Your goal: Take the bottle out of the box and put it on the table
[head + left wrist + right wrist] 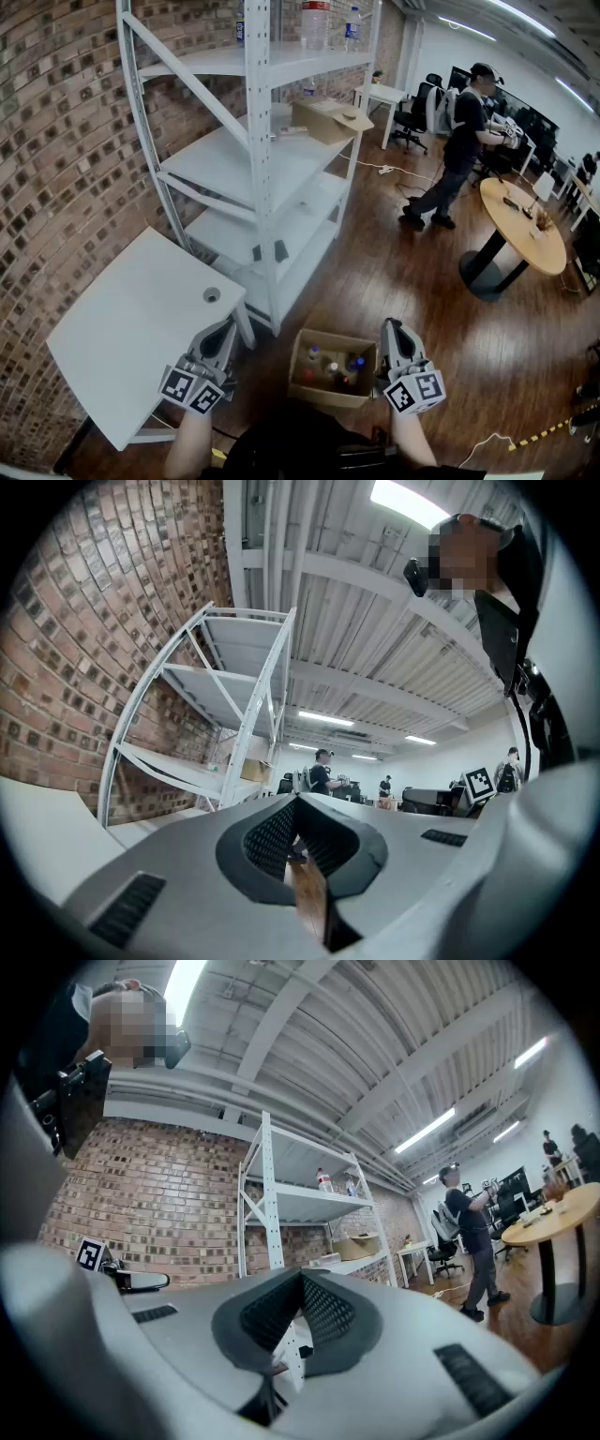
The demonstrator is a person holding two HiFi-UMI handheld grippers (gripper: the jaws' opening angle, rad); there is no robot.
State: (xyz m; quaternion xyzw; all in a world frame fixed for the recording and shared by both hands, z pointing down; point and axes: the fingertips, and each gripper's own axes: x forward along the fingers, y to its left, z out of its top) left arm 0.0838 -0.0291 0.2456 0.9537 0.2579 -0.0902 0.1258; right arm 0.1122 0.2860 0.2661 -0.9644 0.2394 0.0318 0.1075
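Bottles of clear plastic (330, 367) stand in the brown cardboard box (305, 382) at six o'clock. Our left claw (228, 328) and right claw (389, 328) flank it, both pressed together, empty; we judge one must spread and dip in next.

You hold your left gripper (223, 330) and your right gripper (390, 330) side by side, pointing forward, almost level. The jaws of both are closed tip to tip, with nothing between them.
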